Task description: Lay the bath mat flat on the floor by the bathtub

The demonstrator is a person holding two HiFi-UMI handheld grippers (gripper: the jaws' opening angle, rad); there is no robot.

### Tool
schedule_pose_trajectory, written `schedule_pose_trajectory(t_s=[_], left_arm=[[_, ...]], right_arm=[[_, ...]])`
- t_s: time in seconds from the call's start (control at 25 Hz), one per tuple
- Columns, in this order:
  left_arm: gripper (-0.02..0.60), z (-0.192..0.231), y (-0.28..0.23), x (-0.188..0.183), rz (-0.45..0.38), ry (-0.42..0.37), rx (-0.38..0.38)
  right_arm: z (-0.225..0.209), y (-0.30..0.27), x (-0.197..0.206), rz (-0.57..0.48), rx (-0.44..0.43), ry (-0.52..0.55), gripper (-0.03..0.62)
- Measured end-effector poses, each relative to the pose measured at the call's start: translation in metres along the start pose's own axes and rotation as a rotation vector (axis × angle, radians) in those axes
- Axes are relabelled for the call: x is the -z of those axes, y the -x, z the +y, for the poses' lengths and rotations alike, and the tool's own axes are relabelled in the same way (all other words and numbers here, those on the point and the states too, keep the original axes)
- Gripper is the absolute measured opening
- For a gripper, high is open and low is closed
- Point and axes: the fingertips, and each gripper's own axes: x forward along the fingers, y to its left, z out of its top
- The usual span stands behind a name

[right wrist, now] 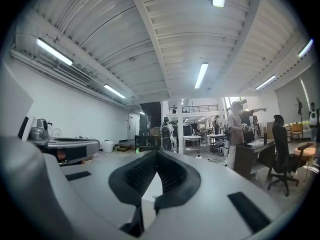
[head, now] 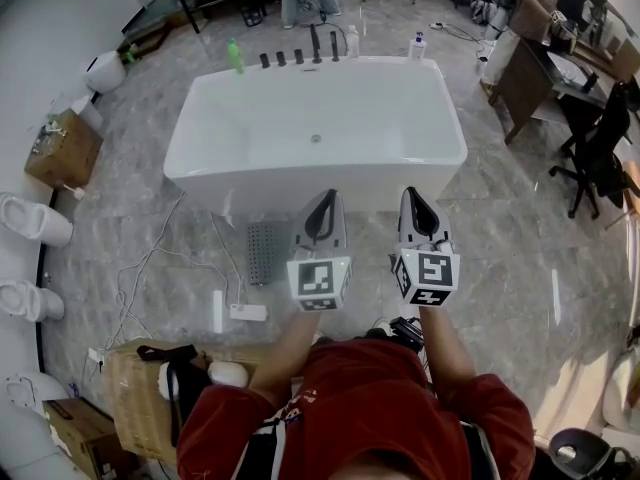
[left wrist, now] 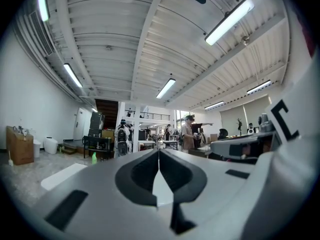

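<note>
Both grippers are empty. Your left gripper [head: 326, 198] and right gripper [head: 414, 194] are held out level, side by side. Each one's own view shows its dark pads pressed together at the tips with nothing between them.

In the head view, a small grey dotted mat [head: 264, 253] lies on the marble floor [head: 520, 268], just left of the left gripper. It sits close to the outer wall of the white bathtub [head: 190, 143], and I take it for the bath mat. From above it looks flat, but I cannot tell whether it is fully spread or folded smaller.

With both grippers closed and well above the mat, I judge that no grasp is under way: you are either about to start or already done. If the mat is folded, your next move is to lower both grippers to the floor. Then part the jaws, pinch two corners of one edge and draw them apart along the tub. Mind the white power strip [head: 218, 311] and its cable, just left of the mat.

Only the head view shows the mat, the floor and the tub's basin. It also shows the dark taps [head: 300, 56] and the green bottle [head: 236, 56] on the far rim.

The gripper views look level across the room to strip lights and distant people. The left gripper view catches the green bottle, and the right gripper view catches a desk [right wrist: 250, 156] and an office chair [right wrist: 278, 154]. Neither shows the mat, so steer by the head view.
</note>
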Motion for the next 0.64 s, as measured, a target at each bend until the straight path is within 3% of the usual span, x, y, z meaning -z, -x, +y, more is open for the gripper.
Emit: schedule_pose_trajectory(t_s=[0.64], left_arm=[[0.015, -0.007, 0.001, -0.012, -0.021, -0.008, 0.012]], right_arm=[[-0.011, 0.007, -0.014, -0.037, 0.039, 0.058, 0.012]])
